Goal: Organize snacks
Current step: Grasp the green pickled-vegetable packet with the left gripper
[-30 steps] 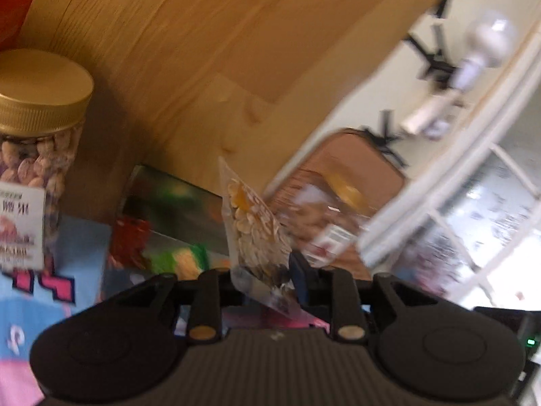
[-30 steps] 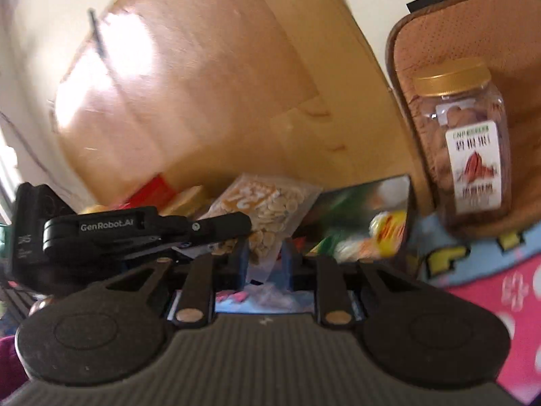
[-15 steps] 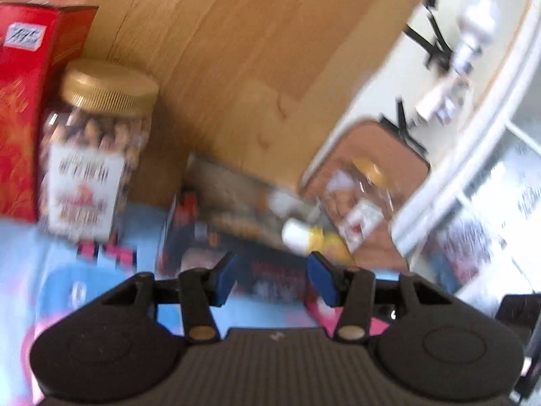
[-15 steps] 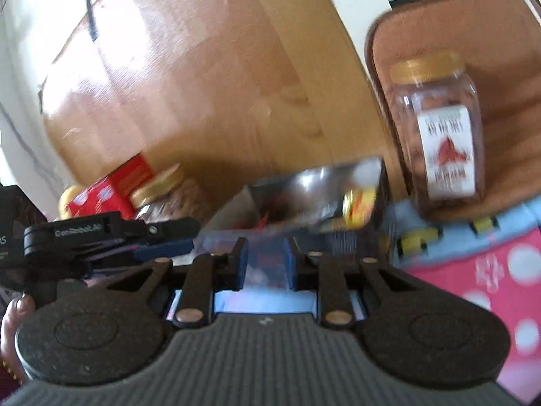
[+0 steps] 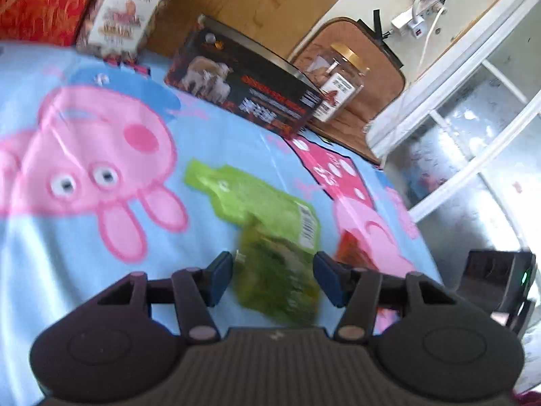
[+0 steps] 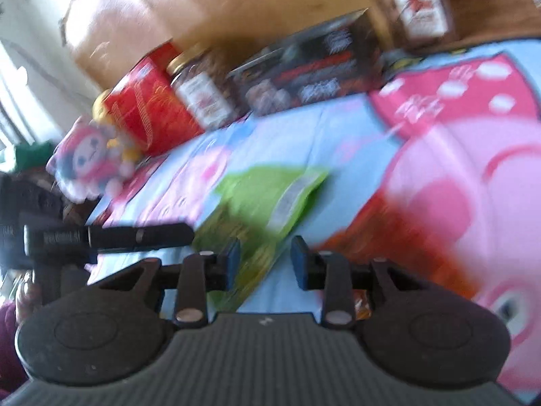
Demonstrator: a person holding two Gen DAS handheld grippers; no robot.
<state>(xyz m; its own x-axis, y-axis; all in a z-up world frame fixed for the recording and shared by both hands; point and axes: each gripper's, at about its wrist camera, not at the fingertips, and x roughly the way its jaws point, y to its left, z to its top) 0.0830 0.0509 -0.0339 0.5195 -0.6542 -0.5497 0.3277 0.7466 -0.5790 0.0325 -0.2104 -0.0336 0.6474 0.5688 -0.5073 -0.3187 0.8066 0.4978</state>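
Here, from the left: a red box (image 5: 44,0) and a nut jar (image 5: 128,13) stand at the far edge of the cartoon-pig blanket (image 5: 84,203), then a dark carton (image 5: 247,84) and a second jar (image 5: 338,84) on a brown mat (image 5: 378,77). The green snack bag (image 5: 267,209) lies flat on the blanket, its near end between the spread fingers of the left gripper (image 5: 274,279). The right gripper (image 6: 265,262) is open too, beside the bag's edge, with an orange packet (image 6: 399,237) to its right.
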